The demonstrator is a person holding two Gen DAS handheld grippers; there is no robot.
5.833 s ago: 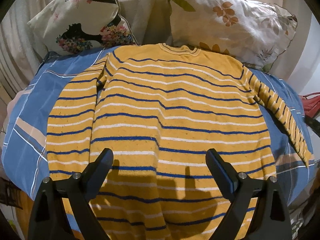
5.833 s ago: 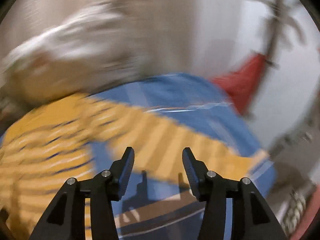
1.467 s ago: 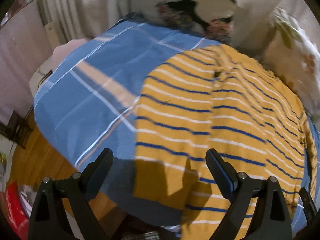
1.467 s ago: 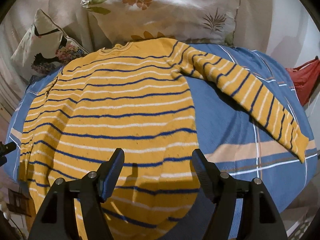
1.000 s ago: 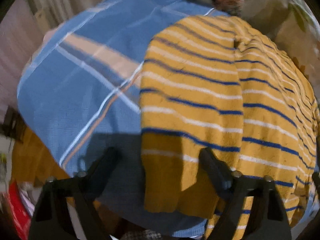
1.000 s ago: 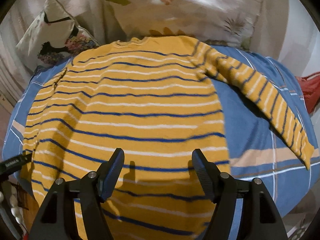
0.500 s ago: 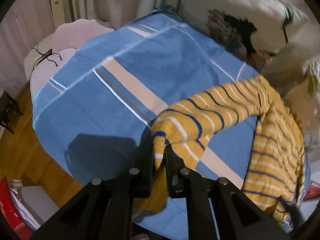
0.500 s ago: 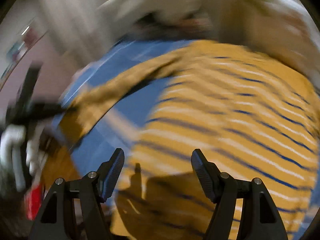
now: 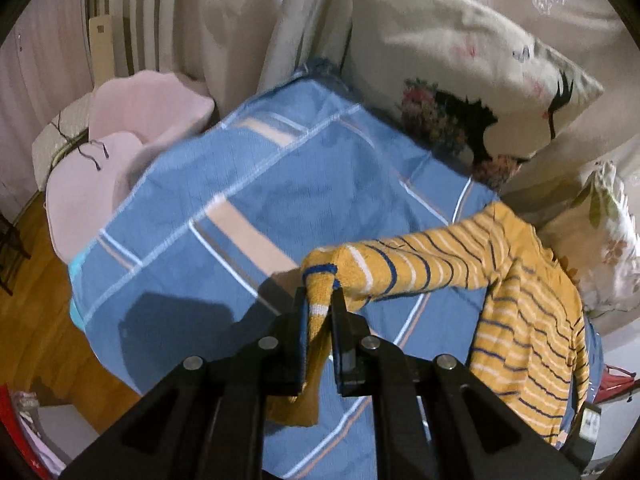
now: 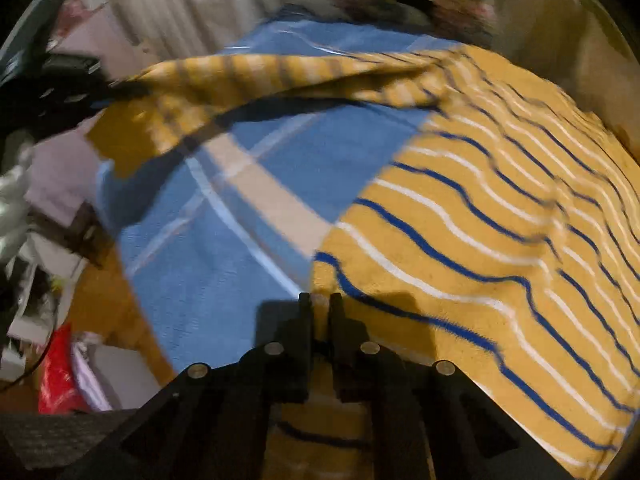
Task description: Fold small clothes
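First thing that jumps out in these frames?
The mustard-yellow knit sweater with blue and white stripes sprawled over the blue plaid bedsheet. Its sleeve is stretched off the bed, cuff clamped in the left tool. The right tool has just closed at the hem corner.

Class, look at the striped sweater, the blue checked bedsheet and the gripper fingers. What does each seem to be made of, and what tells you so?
Sweater: probably knitted yarn, matte and slightly fuzzy; it drapes limply from the left gripper.
Bedsheet: likely thin woven cotton, matte, printed with checks.
Fingers: seemingly rigid matte black plastic with metal screws.
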